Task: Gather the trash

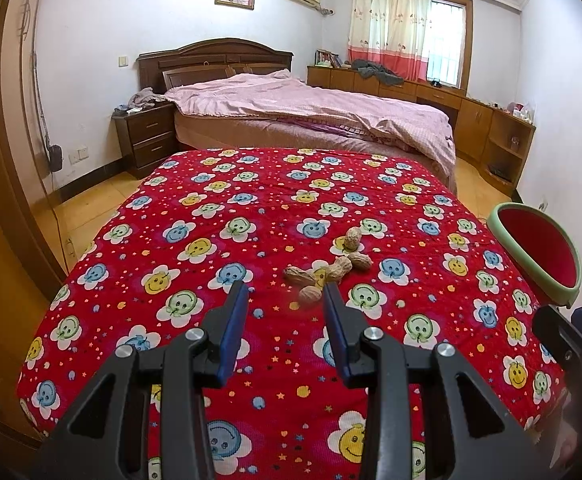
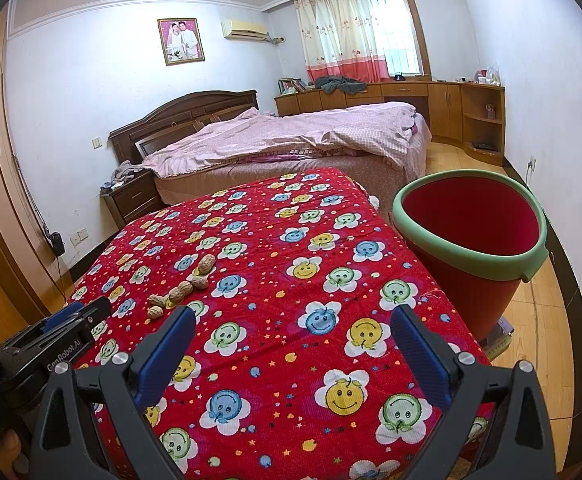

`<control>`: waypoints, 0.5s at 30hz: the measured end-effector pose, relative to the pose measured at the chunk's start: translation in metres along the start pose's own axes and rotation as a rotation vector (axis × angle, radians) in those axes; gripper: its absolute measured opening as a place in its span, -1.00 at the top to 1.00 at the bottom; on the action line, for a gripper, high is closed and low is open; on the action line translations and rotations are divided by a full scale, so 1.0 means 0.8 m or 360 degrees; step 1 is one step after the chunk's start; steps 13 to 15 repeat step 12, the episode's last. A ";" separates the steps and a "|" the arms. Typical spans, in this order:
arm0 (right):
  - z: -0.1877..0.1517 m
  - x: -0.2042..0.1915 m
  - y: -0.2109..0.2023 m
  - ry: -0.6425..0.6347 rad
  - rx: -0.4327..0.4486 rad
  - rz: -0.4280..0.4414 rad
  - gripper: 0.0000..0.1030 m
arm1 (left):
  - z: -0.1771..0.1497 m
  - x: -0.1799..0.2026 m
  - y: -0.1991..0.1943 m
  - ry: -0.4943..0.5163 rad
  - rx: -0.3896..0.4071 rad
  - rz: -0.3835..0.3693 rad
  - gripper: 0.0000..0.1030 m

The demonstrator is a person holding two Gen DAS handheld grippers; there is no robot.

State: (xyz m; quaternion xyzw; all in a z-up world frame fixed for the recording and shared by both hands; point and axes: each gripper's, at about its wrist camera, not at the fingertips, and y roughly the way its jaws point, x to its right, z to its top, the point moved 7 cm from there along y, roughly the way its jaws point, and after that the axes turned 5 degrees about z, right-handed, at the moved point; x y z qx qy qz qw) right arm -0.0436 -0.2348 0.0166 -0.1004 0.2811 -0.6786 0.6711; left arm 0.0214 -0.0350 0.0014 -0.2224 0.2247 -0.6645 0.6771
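tan wrinkled peanuts (image 1: 333, 266) — clustered on quilt (image 1: 211, 220)

Bare red quilt (image 2: 291, 280) all around the peanuts (image 1: 331, 268) (bin (image 2: 471, 240) off the right edge).

quilt (image 1: 251, 216): printed cloth, matt | peanuts (image 1: 333, 268): rough shells | bin (image 2: 471, 240): smooth plastic

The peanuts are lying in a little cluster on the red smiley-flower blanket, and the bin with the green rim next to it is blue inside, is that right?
Not quite. The peanuts do lie in a small cluster on the red smiley-flower blanket, and the bin beside it does have a green rim, but its inside is red, not blue. The right wrist view looks straight into it.
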 end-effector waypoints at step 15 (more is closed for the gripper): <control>0.000 0.001 0.000 0.0002 -0.0002 -0.0001 -0.94 | -0.001 0.001 -0.003 -0.0001 0.0004 0.0009 0.26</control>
